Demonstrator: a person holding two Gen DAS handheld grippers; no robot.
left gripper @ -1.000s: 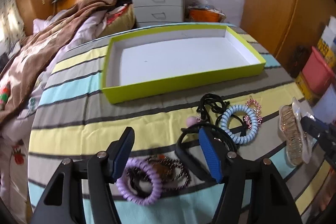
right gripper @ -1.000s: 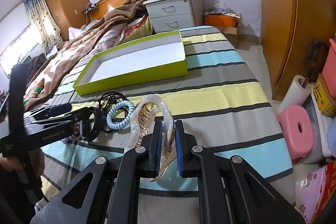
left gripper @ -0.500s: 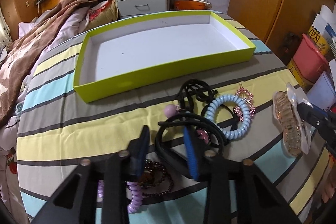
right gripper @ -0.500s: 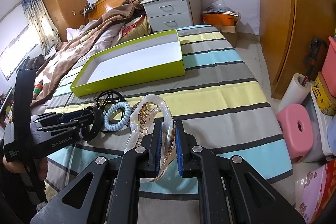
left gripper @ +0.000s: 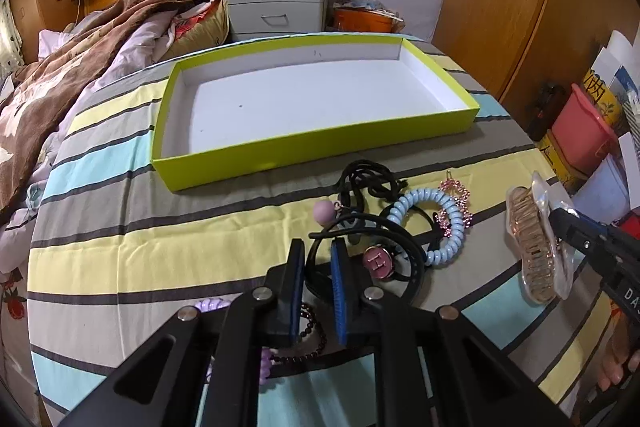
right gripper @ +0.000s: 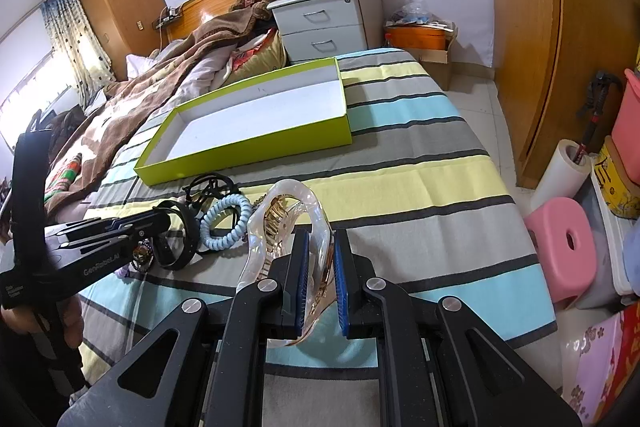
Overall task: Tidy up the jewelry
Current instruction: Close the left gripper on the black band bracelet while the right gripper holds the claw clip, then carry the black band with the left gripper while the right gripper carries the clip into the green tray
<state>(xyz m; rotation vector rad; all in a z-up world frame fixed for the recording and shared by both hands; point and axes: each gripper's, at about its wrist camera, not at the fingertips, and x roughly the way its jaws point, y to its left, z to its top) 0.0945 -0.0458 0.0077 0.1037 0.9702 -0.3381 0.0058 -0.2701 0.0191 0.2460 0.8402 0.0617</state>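
A lime-green tray [left gripper: 304, 151] with a white bare floor lies on the striped bedspread; it also shows in the right wrist view [right gripper: 256, 151]. My left gripper [left gripper: 318, 247] is shut on a black headband [left gripper: 404, 251], also seen from the right wrist [right gripper: 188, 227]. My right gripper [right gripper: 320, 239] is shut on a clear hair claw [right gripper: 288, 211] with gold teeth, also seen from the left wrist [left gripper: 536, 247]. A light-blue spiral hair tie [left gripper: 436, 223], pink hair clip [left gripper: 456, 203], black cords [left gripper: 368, 179], pink bead [left gripper: 324, 211] and round pink "H" charm [left gripper: 378, 261] lie by the headband.
A purple spiral tie [left gripper: 212, 305] and dark bead bracelet [left gripper: 312, 327] lie under the left gripper. A brown blanket [left gripper: 52, 75] covers the bed's left side. A grey nightstand [left gripper: 276, 3] stands behind. A pink stool [right gripper: 564, 247] and bins stand on the floor at right.
My left gripper has closed from wide open onto the black headband and moved right, away from the purple tie. My right gripper still holds the hair claw, barely moved.
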